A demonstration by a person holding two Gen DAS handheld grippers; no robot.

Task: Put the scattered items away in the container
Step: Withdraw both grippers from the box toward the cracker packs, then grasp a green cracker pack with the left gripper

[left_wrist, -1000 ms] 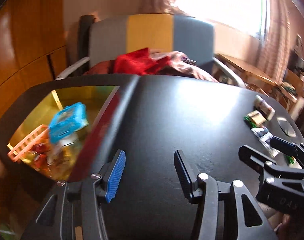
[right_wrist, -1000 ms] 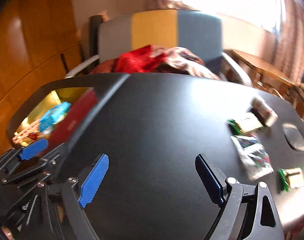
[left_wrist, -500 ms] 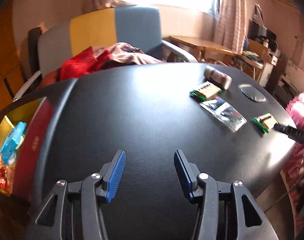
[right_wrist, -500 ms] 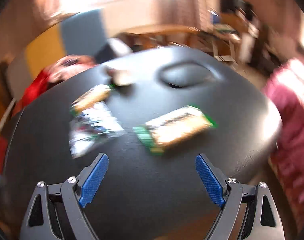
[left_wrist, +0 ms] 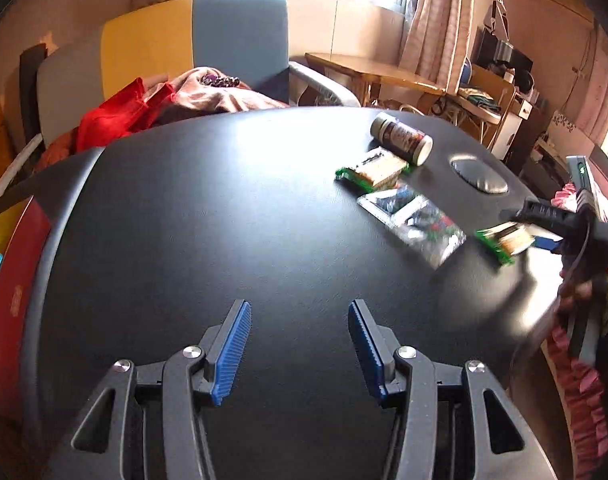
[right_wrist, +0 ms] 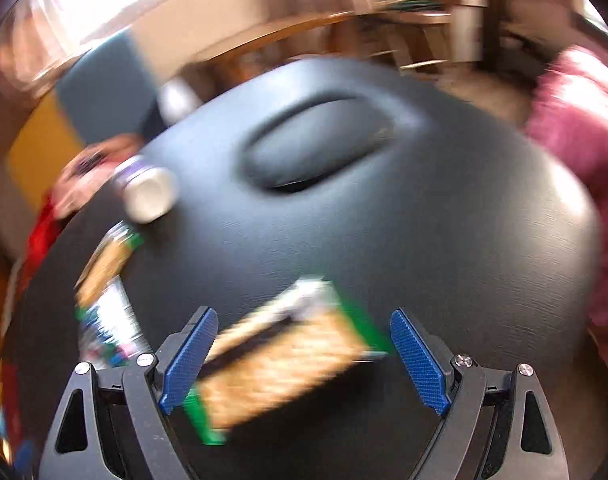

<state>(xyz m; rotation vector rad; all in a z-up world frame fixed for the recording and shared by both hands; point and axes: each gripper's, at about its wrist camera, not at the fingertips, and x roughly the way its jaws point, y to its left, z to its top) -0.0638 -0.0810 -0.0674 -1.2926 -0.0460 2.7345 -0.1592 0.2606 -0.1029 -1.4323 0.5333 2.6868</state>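
Observation:
On the black table (left_wrist: 223, 208) lie a jar (left_wrist: 402, 139) on its side, a green-edged cracker pack (left_wrist: 374, 169), a clear candy bag (left_wrist: 414, 220) and a second green-edged cracker pack (left_wrist: 504, 240). My right gripper (right_wrist: 304, 356) is open and straddles that second cracker pack (right_wrist: 283, 360), jaws apart on either side of it. It shows at the right in the left wrist view (left_wrist: 552, 220). My left gripper (left_wrist: 299, 348) is open and empty above bare table. The red container (left_wrist: 11, 280) is at the far left edge.
A chair (left_wrist: 191, 52) with red and pink clothes stands behind the table. An oval recess (left_wrist: 480, 170) is set in the table near the jar (right_wrist: 149, 194). The right wrist view is blurred. A pink ruffled cloth (left_wrist: 580, 368) hangs at the table's right edge.
Both grippers swung right, away from the container. My right gripper closed in on the cracker pack, which now sits between its open jaws.

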